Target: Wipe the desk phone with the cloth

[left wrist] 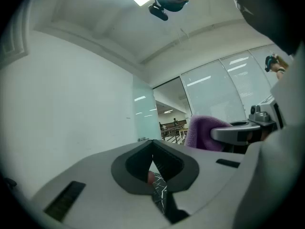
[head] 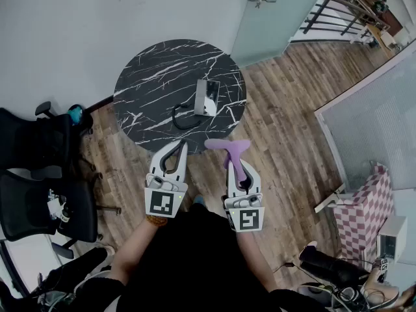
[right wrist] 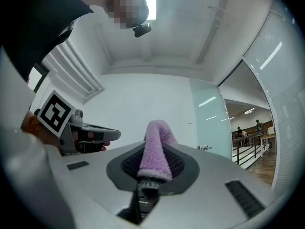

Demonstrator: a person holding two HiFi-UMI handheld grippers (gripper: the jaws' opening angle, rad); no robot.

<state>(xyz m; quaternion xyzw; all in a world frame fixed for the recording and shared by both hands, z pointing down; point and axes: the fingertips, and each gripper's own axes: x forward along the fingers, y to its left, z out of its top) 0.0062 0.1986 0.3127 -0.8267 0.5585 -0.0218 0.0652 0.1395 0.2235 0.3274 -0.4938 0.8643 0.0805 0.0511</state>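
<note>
Closest to me: left gripper (head: 174, 152) and right gripper (head: 238, 169), side by side just in front of my body. Both are held short of the table (head: 144, 77), over wood floor (head: 279, 116).

Phone (head: 207, 97): lies flat on the round marble top, in its near-right part.
- Long axis runs roughly away from me, slightly tilted.
- Cord (head: 182, 118) curls off its near-left corner toward the left gripper's side.

Cloth (head: 229, 148): purple, pinched in the right gripper.
- Jaws are closed on its middle.
- The free end stands up past the tips and flops sideways.
- It hangs just off the table's near edge, not touching the phone.

Left gripper: jaw tips together with nothing between them, only marble showing through the gap behind the tips.

Key relation: the phone is straight ahead, and sideways it falls between the two grippers.
- From the cloth it lies forward and a little to my left.
- The right gripper carries the cloth, so I judge the wipe is its job: reach forward, drift slightly left, then stroke along the phone's long axis.
- The left gripper is about as near and lines up with the cord side, so it could steady the phone.

Risk, as I read it: the cord loop sits on the approach line and could snag.

Chairs (head: 36, 174) stand well off to my left, out of the way.
</note>
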